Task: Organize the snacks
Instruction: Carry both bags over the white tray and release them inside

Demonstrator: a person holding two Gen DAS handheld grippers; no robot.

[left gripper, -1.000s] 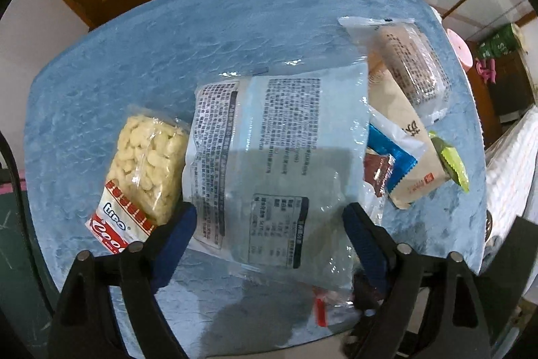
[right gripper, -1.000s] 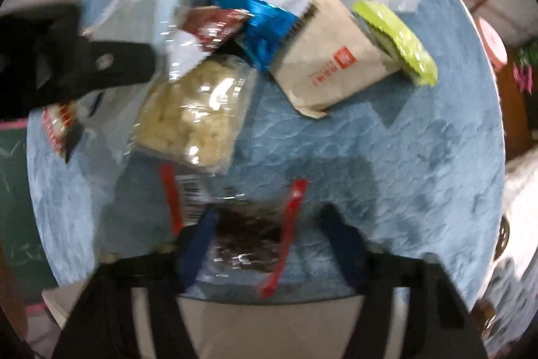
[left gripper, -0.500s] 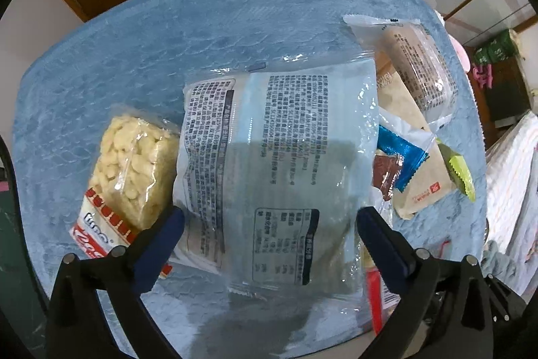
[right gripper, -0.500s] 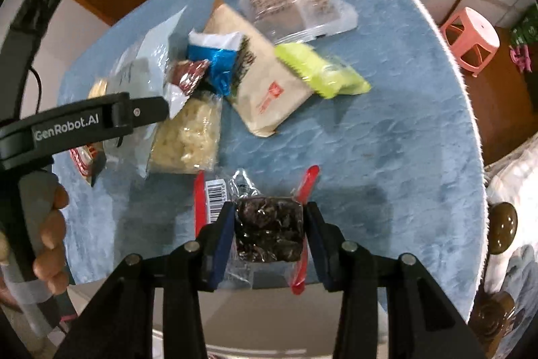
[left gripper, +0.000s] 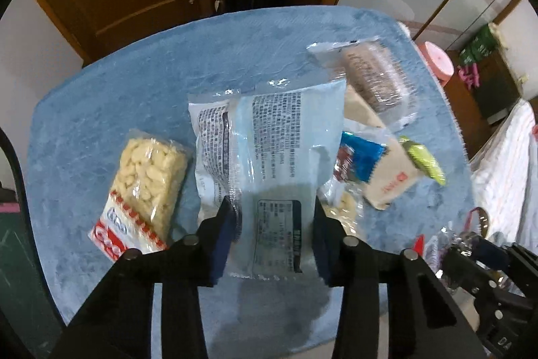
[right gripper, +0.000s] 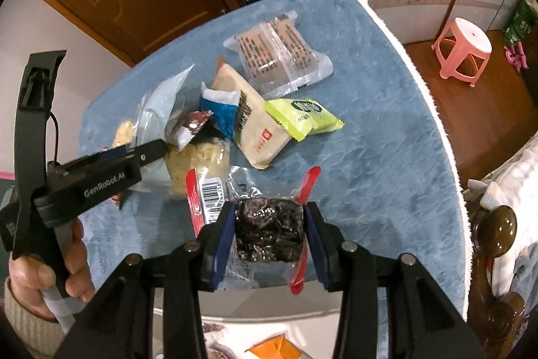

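The left gripper (left gripper: 272, 229) has its blue-padded jaws pressed against both sides of a large pale-blue printed bag (left gripper: 269, 153), crinkly film with dense black text — clamped on its near end. The right gripper (right gripper: 269, 236) is likewise closed around a clear packet of dark dried fruit (right gripper: 267, 232), glossy and lumpy, with red side strips and a barcode label. Both bags sit near the front edge of a table covered in plushy blue cloth (left gripper: 111, 96). Just left of the printed bag lies a clear bag of pale puffed snacks (left gripper: 144, 180) with a red-and-white band. To its right, overlapping — a blue foil sachet (right gripper: 220, 110), a tan paper pouch (right gripper: 259, 130), a lime-green packet (right gripper: 302, 116) and a clear-wrapped brown cake (right gripper: 275, 52). The cloth's far and right stretches lie bare up to the rounded edge.
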